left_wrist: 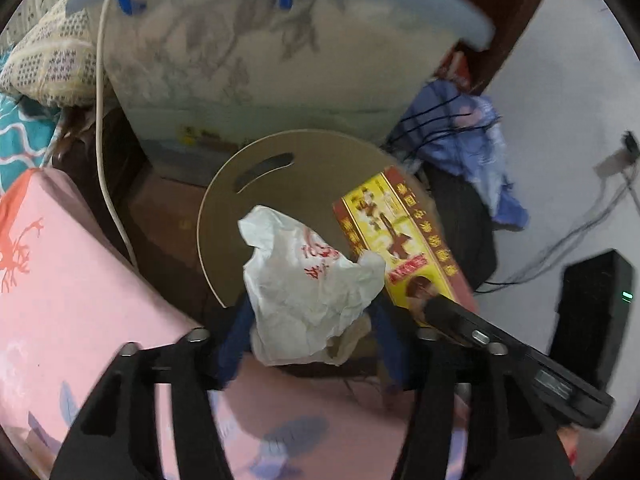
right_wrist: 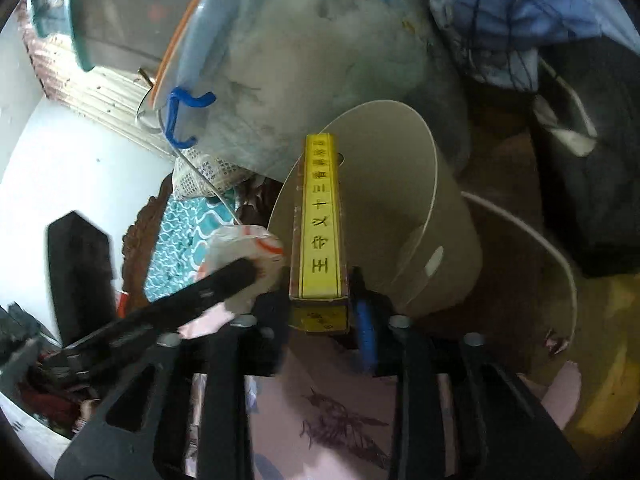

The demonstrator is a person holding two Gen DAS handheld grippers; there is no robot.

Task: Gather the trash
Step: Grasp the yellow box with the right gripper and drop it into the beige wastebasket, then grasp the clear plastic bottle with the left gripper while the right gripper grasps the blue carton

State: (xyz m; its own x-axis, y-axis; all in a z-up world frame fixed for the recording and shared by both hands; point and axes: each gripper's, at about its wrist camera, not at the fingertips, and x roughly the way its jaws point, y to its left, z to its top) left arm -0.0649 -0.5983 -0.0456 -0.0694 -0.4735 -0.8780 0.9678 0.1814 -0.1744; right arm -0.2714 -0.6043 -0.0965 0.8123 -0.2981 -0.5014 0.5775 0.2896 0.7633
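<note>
We see the left gripper (left_wrist: pixel 308 320) above a tan round bin (left_wrist: pixel 256 184), with a crumpled white plastic bag (left_wrist: pixel 304 280) printed in red sitting between its blue-padded fingers (left_wrist: pixel 236 340). The fingers stand spread, and blur keeps us from telling whether either pad touches the bag. Most of the bag lies beyond the fingertips, over the bin's mouth. Just right of the bag, a yellow and red box (left_wrist: pixel 400 236) slants across the bin rim, and the black body of the other gripper reaches in from the lower right to its near end.

In the right wrist view, the right gripper (right_wrist: pixel 320 312) has that yellow and red box (right_wrist: pixel 320 220) between its fingers, the narrow yellow face with black characters turned up toward the camera. The right finger (right_wrist: pixel 366 336) with its blue pad lies close beside the box; the fingers are parted and we cannot tell whether they press on it. Beyond the fingertips the box runs out over the tan round bin (right_wrist: pixel 400 184). Left of the fingers, the white bag (right_wrist: pixel 244 248) shows behind the black left gripper.

Pink printed bedding (left_wrist: pixel 80 280) lies below and left of the left fingers. A large clear storage bag with blue handles (left_wrist: pixel 248 56) rises beyond the bin, and blue clothing (left_wrist: pixel 472 140) lies to its right.
</note>
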